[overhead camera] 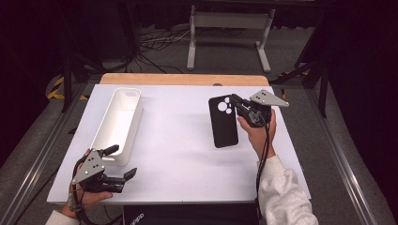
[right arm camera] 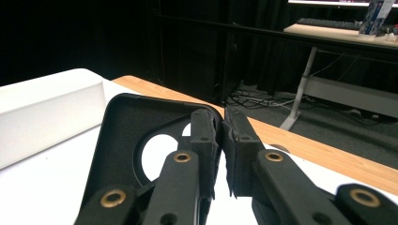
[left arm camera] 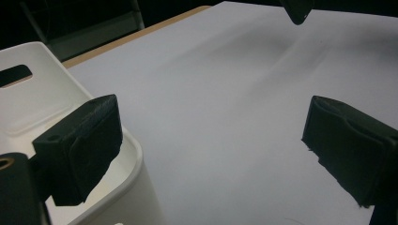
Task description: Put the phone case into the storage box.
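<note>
Pinching the black phone case [overhead camera: 223, 122] with my right gripper [overhead camera: 236, 105], jaws pressed together on its far edge beside the camera cutout; in the right gripper view the rim sits clamped between the pads [right arm camera: 206, 140]. Case lies on the white table [overhead camera: 178, 154], right of centre, well apart from the white bin [overhead camera: 119, 123] at the left. My left gripper [overhead camera: 123, 161] hovers spread wide and empty, just beside the bin's near end. Step looks like grasp made, lift pending. Next move probably calls for raising the case cleanly and carrying it across to the bin without it slipping.
</note>
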### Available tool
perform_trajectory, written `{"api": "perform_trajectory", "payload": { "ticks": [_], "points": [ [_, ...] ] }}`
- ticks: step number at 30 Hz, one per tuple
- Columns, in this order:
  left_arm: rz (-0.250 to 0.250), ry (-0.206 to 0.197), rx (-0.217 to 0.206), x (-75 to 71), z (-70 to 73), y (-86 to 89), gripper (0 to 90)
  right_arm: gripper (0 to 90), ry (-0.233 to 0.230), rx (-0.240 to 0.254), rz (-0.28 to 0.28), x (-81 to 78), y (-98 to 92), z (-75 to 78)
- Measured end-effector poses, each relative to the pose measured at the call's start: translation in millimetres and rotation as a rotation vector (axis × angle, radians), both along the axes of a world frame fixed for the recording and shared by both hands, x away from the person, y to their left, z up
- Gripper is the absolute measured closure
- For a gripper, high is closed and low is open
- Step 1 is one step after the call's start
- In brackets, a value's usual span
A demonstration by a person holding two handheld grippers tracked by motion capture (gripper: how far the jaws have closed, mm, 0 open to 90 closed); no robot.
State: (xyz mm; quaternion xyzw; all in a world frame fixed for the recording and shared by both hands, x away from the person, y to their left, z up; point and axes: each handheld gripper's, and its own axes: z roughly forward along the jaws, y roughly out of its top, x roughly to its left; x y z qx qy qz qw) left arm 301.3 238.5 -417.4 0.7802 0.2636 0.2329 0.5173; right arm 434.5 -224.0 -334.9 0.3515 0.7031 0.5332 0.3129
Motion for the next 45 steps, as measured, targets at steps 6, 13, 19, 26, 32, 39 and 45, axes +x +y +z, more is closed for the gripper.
{"api": "perform_trajectory", "payload": {
  "ticks": [6,13,19,26,32,39,45],
  "points": [
    [-0.012,-0.019,-0.013,2.9,7.7,-9.9,6.2,83.8,-0.023,-0.001,0.025,-8.1,10.5,-0.2],
    [-0.034,-0.038,-0.032,6.6,16.5,-28.5,7.9,83.8,-0.038,-0.012,0.047,-17.4,23.6,-2.2],
    [-0.066,-0.055,-0.044,11.9,26.8,-47.0,8.5,83.8,-0.049,-0.026,0.082,-24.1,37.7,-6.5],
    [-0.094,-0.039,-0.071,20.6,34.4,-65.1,8.9,83.8,-0.063,-0.034,0.109,-30.7,49.3,-10.4],
    [-0.093,-0.029,-0.082,31.0,36.0,-80.8,9.9,83.8,-0.063,-0.035,0.118,-33.5,55.0,-16.8],
    [-0.077,-0.019,-0.101,42.7,37.5,-96.9,11.2,83.8,-0.07,-0.036,0.128,-37.6,60.9,-21.3],
    [-0.066,-0.008,-0.113,49.1,38.4,-105.7,12.0,83.8,-0.083,-0.048,0.141,-43.1,66.3,-23.5]
  ]
}}
